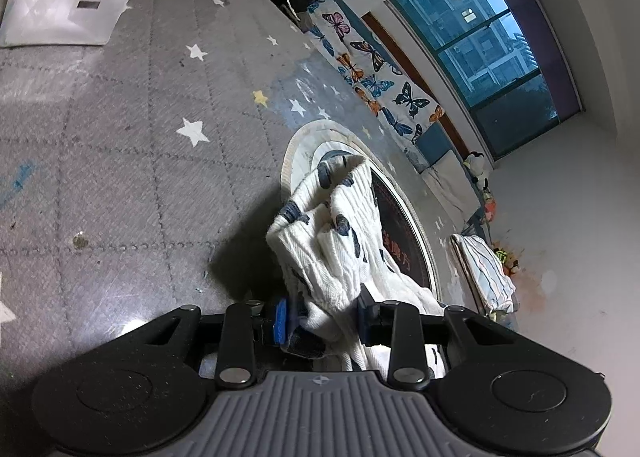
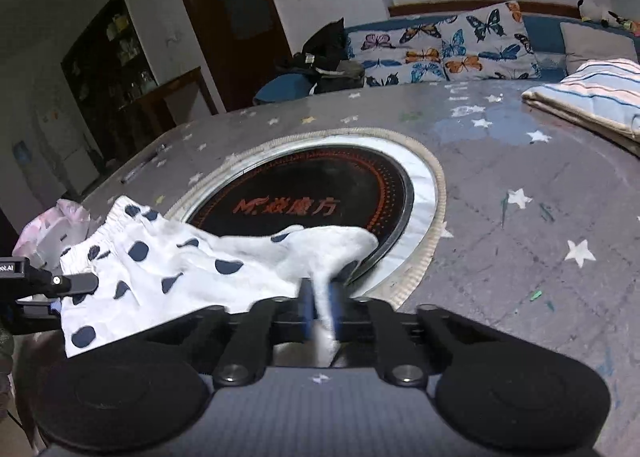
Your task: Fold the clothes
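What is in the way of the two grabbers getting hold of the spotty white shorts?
Nothing visible. The left gripper already pinches a bunched part of the spotty white shorts, and the right gripper is shut on another part. The shorts hang over the table, partly above the round black cooktop.

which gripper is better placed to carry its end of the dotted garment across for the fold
Right, probably. The right gripper pinches one thin corner of the dotted garment; the left gripper holds a thick bunch.
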